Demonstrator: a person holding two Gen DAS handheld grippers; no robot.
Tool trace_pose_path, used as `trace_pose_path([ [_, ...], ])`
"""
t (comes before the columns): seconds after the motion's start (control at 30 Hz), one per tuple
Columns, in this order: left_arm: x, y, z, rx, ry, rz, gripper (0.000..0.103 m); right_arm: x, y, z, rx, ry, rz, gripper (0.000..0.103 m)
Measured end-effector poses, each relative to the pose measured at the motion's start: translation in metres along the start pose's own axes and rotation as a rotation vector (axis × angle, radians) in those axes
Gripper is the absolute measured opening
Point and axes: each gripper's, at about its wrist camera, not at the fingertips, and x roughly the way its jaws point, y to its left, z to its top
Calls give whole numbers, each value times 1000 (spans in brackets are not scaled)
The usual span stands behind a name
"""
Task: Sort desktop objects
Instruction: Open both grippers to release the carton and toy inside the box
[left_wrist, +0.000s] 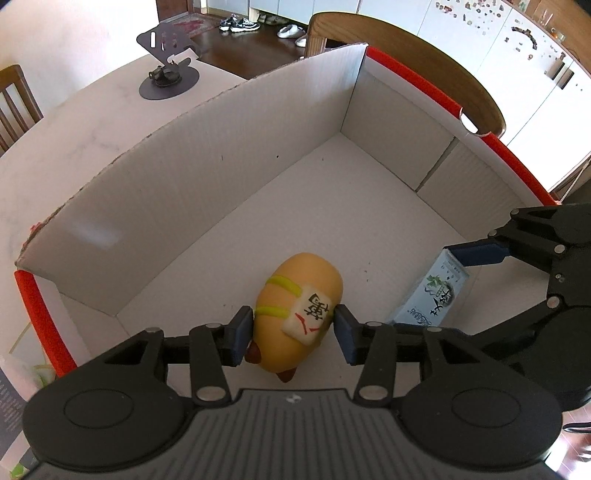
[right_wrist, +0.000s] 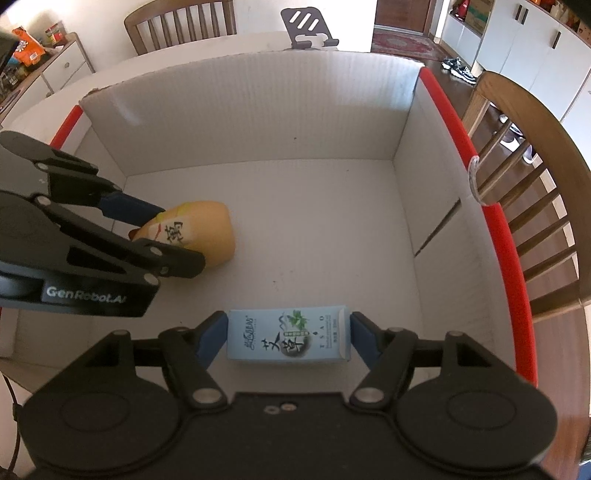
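Yellow squishy toy (left_wrist: 299, 306) sits on the cardboard box (left_wrist: 207, 155) floor, looks soft and light; left gripper (left_wrist: 293, 334) is barely parted around its middle. Stiff blue carton (right_wrist: 288, 338) is bracketed endwise, right gripper (right_wrist: 288, 338).

Corrugated cardboard box (left_wrist: 229, 155), matt white inside; toy (left_wrist: 295, 295) smooth, looks like soft plastic; small carton (right_wrist: 288, 336) printed paperboard; chair (right_wrist: 524, 206) varnished wood.
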Motion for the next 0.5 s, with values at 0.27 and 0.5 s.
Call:
trace_pose_path([
  [0.27,-13,3,-3,-10,-35,-18,51,-12,-8,0,20,-35,12,78],
  [0.5,-32,0,-7,-6,-73,-48,55,-29,-18,-6,19,-71,22,80],
])
